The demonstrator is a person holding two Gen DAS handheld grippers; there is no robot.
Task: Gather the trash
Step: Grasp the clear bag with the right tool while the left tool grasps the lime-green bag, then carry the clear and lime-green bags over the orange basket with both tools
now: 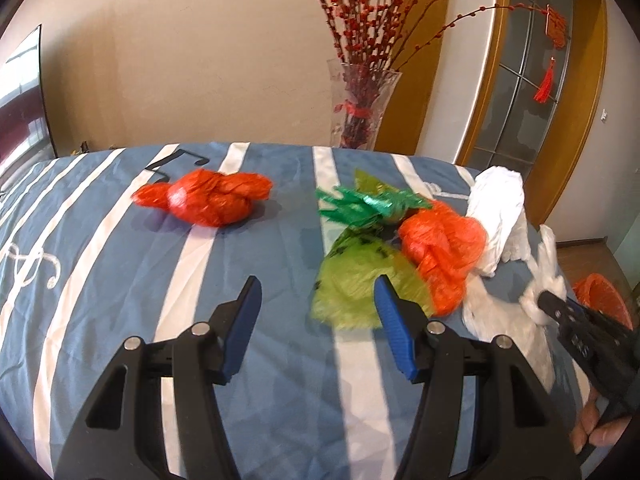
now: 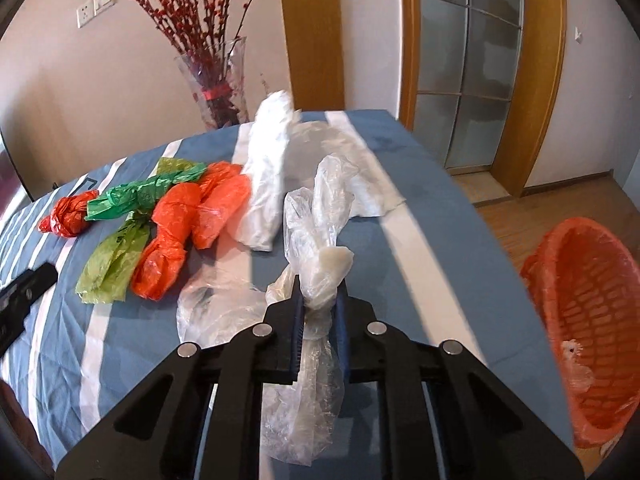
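My right gripper (image 2: 318,292) is shut on a knotted clear plastic bag (image 2: 320,232) over the striped blue tablecloth (image 2: 420,240). In the left wrist view the same gripper (image 1: 546,300) bites the clear bag (image 1: 500,320) at the right edge, with a hand below it. My left gripper (image 1: 316,290) stands open over the cloth with nothing between its fingers. Ahead of it lie a light green bag (image 1: 348,280), a dark green bag (image 1: 360,204), an orange bag (image 1: 444,248), a white bag (image 1: 496,208) and a red bag (image 1: 208,196). An orange basket (image 2: 592,304) stands off the table's right side.
A glass vase of red branches (image 1: 360,108) stands behind the far table edge. A wooden door frame and glass door (image 2: 480,60) are at the right, over wooden floor. The basket holds a small clear scrap (image 2: 576,364). A dark screen (image 1: 20,100) is at the far left.
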